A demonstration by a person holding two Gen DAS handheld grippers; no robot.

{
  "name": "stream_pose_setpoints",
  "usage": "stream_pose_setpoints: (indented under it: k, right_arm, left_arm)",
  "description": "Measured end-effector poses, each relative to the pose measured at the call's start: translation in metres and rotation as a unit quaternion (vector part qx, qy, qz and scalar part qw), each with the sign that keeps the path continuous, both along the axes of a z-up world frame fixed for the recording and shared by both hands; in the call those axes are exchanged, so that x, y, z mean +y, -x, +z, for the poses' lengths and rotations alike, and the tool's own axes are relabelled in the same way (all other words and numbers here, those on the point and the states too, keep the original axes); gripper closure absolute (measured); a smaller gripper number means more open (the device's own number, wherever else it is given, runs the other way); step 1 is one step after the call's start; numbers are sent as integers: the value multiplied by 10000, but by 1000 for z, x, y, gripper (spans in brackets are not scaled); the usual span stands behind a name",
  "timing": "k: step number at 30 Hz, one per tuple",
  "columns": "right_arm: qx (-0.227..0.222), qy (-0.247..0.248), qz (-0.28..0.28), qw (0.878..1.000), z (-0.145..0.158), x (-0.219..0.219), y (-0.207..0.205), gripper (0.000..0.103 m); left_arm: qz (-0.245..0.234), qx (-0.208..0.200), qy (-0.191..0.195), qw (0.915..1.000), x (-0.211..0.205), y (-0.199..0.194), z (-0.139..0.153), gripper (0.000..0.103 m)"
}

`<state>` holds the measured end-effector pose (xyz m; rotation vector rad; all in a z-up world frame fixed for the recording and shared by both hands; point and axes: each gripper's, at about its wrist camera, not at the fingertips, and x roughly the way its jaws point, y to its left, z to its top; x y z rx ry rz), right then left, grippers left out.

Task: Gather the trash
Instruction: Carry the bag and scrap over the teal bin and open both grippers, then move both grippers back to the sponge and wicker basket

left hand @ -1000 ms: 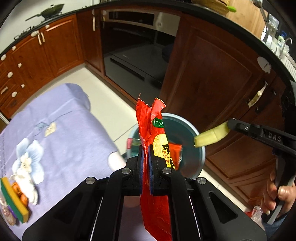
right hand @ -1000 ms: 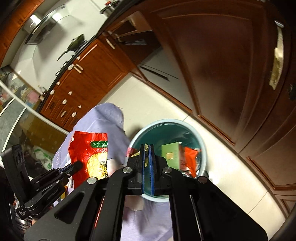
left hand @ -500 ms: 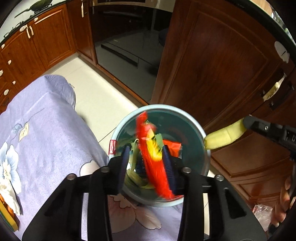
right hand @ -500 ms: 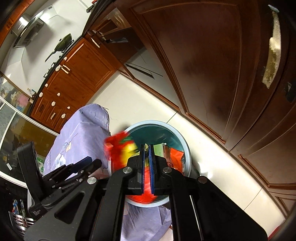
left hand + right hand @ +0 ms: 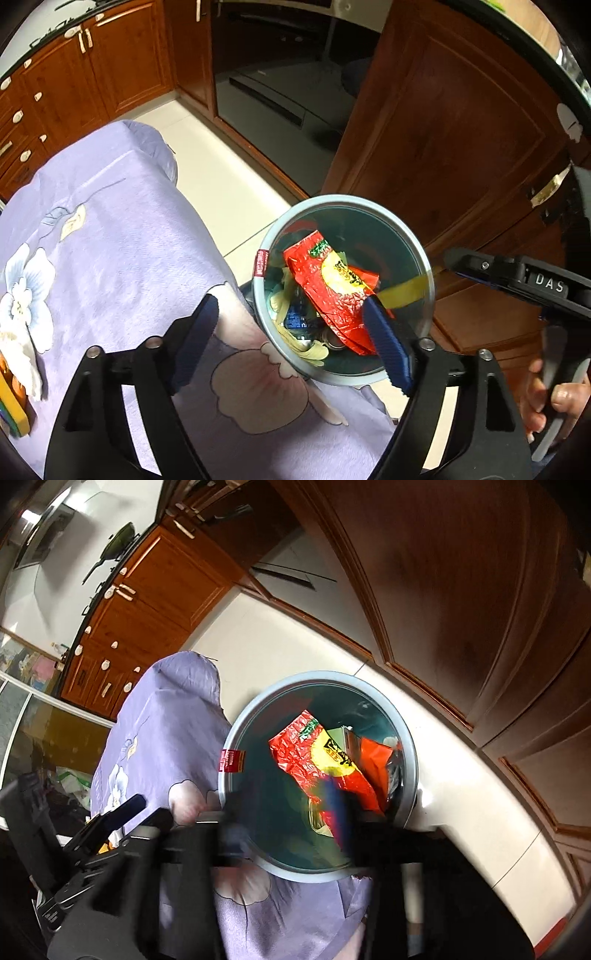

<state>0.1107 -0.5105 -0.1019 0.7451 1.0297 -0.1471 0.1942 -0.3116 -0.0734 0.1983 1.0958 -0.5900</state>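
The round teal bin stands on the pale floor tight against the draped edge of the table, with the dark wood cabinet doors close behind it, so the only free room is above its mouth and along the strip of floor beside it. The left gripper hangs just over the near rim with its jaws spread wide and nothing between them; one blue finger sits over the lilac cloth, the other over the bin's opening. Straight ahead of it, inside the bin, the red and yellow snack wrapper lies crumpled on top of other rubbish — pale peelings and a blue packet show beneath. To the right of that gripper, the right gripper reaches in level from the side, the person's hand wrapped around its handle, and a yellow strip sits at its tip, over the far rim of the bin. In the right wrist view its own fingers are a dark blur, spread well apart over the bin, so I cannot tell whether it grips the strip or has let go. The same view shows the wrapper beside an orange packet against the bin wall, a red label on the rim, and the left gripper low at the left over the cloth.
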Motion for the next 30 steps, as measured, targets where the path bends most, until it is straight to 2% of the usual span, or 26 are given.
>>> stream_pose_setpoints:
  k: [2, 4, 13, 17, 30]
  right_arm:
    - [-16, 105, -19, 9999, 2, 1, 1, 42]
    - [8, 179, -55, 9998, 5, 3, 2, 25]
    - [79, 199, -110, 9997, 14, 18, 2, 19]
    - [26, 198, -40, 9998, 21, 32, 1, 18]
    - [-191, 244, 705, 9970, 49, 129, -21, 18]
  left_arm:
    - [20, -34, 29, 10000, 3, 3, 4, 13]
    - [44, -44, 60, 10000, 7, 7, 6, 11]
    - [243, 23, 129, 9996, 33, 17, 13, 9]
    - [402, -74, 171, 9990, 56, 21, 22, 9]
    - [1246, -279, 308, 9913, 174, 37, 44, 8]
